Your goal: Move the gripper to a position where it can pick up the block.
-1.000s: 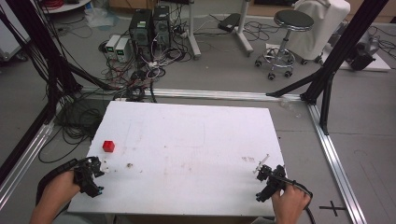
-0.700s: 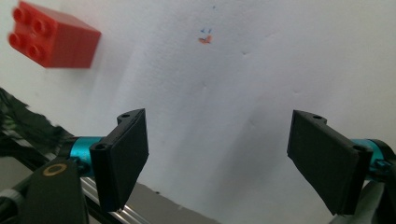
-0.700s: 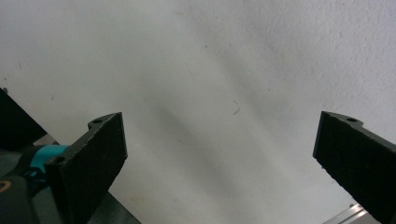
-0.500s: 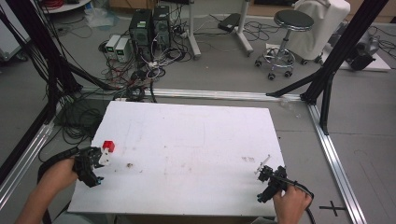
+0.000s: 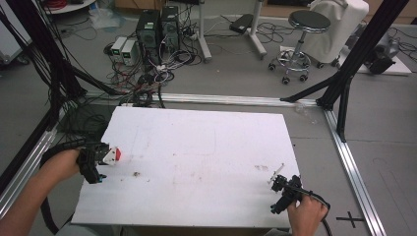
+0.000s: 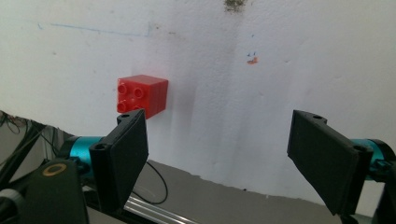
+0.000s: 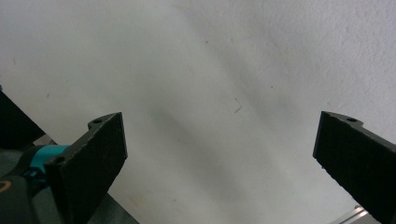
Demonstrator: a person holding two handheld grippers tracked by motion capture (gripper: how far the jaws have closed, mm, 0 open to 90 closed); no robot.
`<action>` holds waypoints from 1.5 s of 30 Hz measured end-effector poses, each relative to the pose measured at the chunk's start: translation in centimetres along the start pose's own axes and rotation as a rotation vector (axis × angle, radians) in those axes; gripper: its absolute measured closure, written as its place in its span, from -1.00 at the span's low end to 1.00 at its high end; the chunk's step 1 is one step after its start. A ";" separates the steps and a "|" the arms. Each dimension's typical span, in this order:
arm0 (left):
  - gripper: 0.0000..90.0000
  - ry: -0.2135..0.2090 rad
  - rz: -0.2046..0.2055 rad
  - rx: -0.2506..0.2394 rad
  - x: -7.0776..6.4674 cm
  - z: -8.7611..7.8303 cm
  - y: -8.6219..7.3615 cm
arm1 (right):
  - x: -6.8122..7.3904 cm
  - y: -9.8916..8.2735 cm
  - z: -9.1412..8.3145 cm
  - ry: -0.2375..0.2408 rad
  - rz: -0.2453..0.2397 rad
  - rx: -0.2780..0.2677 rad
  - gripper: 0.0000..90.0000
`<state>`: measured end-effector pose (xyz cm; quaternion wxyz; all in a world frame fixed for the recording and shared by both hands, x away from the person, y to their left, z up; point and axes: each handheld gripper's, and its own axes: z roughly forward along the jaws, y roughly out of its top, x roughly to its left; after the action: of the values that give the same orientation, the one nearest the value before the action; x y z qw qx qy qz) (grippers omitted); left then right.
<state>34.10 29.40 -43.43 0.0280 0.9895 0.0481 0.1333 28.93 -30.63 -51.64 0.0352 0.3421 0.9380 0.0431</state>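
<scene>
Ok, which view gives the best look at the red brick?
The left gripper view: the red brick is close, studs and sides clear, just beyond one jaw. The high view shows it as a small red spot by the left gripper.

We see our right gripper, jaws spread wide, over the bare white tabletop.

We are seeing a bright red studded block sitting near the left edge of the white table, whose surface is showing faint blue pen lines and small brownish smudges. The left gripper and the right gripper are both showing matte black jaws with teal fittings behind them.
</scene>
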 end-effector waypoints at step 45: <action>-0.54 -0.165 -0.043 0.008 7.8 3.0 -0.5 | 0.4 0.5 0.4 0.001 -0.037 0.034 -0.96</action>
<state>42.30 30.59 -44.36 0.0309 0.9960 0.0674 0.0507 29.00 -30.02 -52.00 0.0298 0.3254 0.9447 0.0268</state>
